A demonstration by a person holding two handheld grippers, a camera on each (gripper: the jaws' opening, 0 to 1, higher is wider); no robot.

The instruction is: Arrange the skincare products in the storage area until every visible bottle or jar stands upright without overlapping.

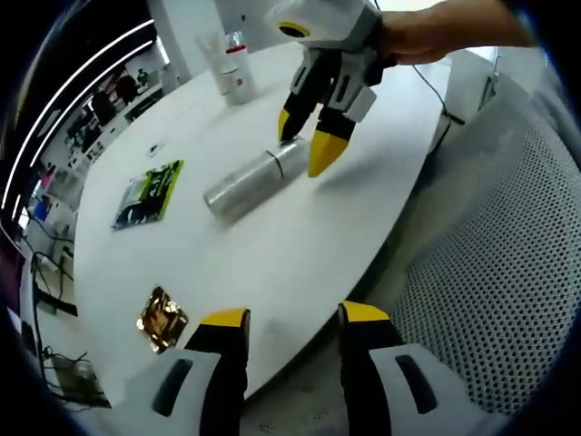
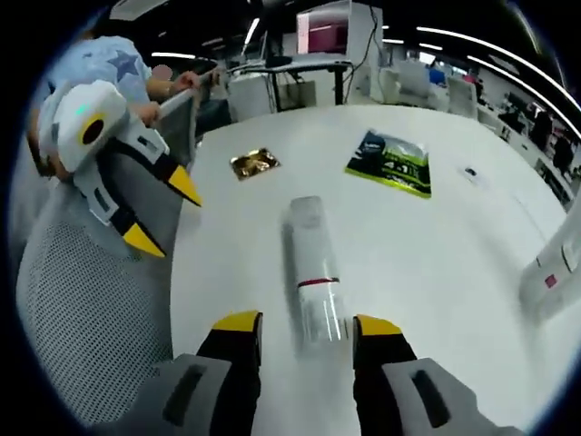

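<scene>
Up top in the left gripper view, the right gripper (image 1: pixel 305 143) comes in w/ a hand (image 1: pixel 434 32) on it, yellow tips spread apart and coming down on the cap end of the silver cylindrical bottle (image 1: pixel 251 183). That bottle's lying on its side on the white round table (image 1: pixel 272 263), roughly mid-table. One tip looks touching or just beside the cap, the other on the near side; nothing clenched yet afaict. Further back a white tube w/ a red band (image 1: pixel 234 70) stands upright, well apart from the lying one. Green foil sachet (image 1: pixel 150 193) and small gold foil packet (image 1: pixel 162 319) lie flat nearer the table edge. Left gripper (image 1: pixel 293 320) is at the bottom, jaws apart, holding nothing, hanging over the table edge by the grey mesh chair (image 1: pixel 490 300).

Right gripper view: right gripper (image 2: pixel 297 328) jaws wide, silver bottle (image 2: pixel 313 272) lying lengthwise btw them, clear cap end closest, thin red ring where cap meets body. Left gripper (image 2: pixel 163 213) off to the side over the chair, tips apart. Sachet (image 2: pixel 392 163) has print, too blurry to read. Gold packet (image 2: pixel 253 163) beside it. White tube (image 2: pixel 552 268) at the far edge.
</scene>
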